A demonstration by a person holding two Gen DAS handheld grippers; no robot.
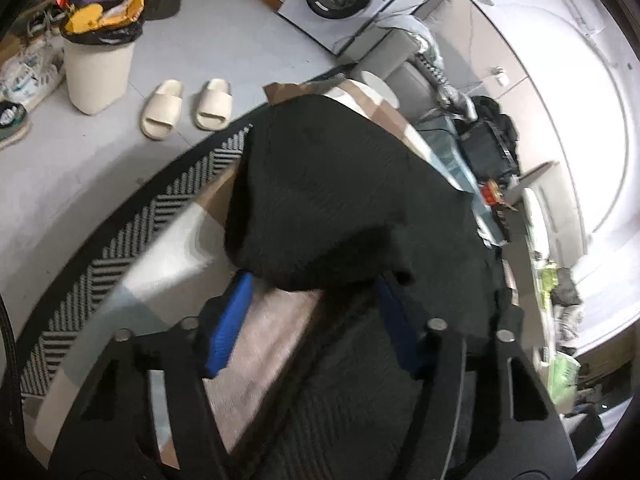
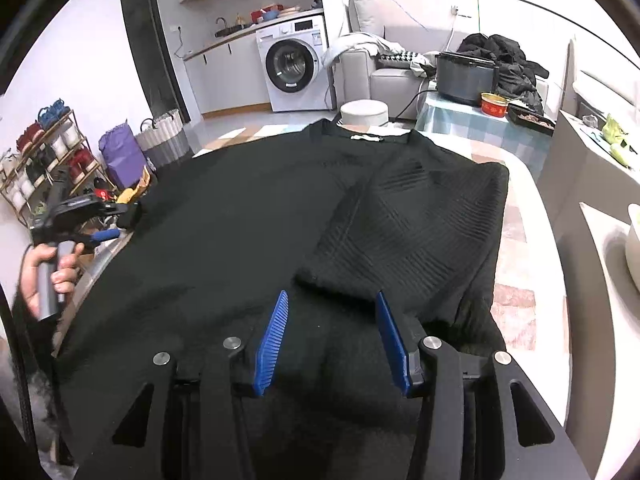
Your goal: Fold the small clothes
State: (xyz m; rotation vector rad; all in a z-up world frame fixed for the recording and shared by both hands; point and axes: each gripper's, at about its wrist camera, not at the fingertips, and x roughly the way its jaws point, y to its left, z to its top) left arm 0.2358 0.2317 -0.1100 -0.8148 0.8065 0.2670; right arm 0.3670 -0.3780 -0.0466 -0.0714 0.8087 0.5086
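Observation:
A black ribbed knit sweater (image 2: 240, 216) lies spread on the table, neck at the far end, with its right sleeve (image 2: 400, 232) folded across the body. My right gripper (image 2: 332, 300) is open just above the near hem, by the sleeve cuff, holding nothing. My left gripper (image 1: 316, 280) is at the sweater's left edge with its blue fingers (image 1: 232, 320) wide apart. A bunched fold of the black sweater (image 1: 320, 184) hangs over the fingertips. The left gripper also shows in the right wrist view (image 2: 108, 220), held in a hand at the table's left side.
The table has a patterned cloth (image 1: 276, 312) and a striped mat border (image 1: 160, 216). On the floor are a full waste bin (image 1: 96, 68) and beige slippers (image 1: 188, 106). A washing machine (image 2: 296, 68), sofa, a dark pot (image 2: 466, 76) and a red bowl (image 2: 494, 105) stand beyond.

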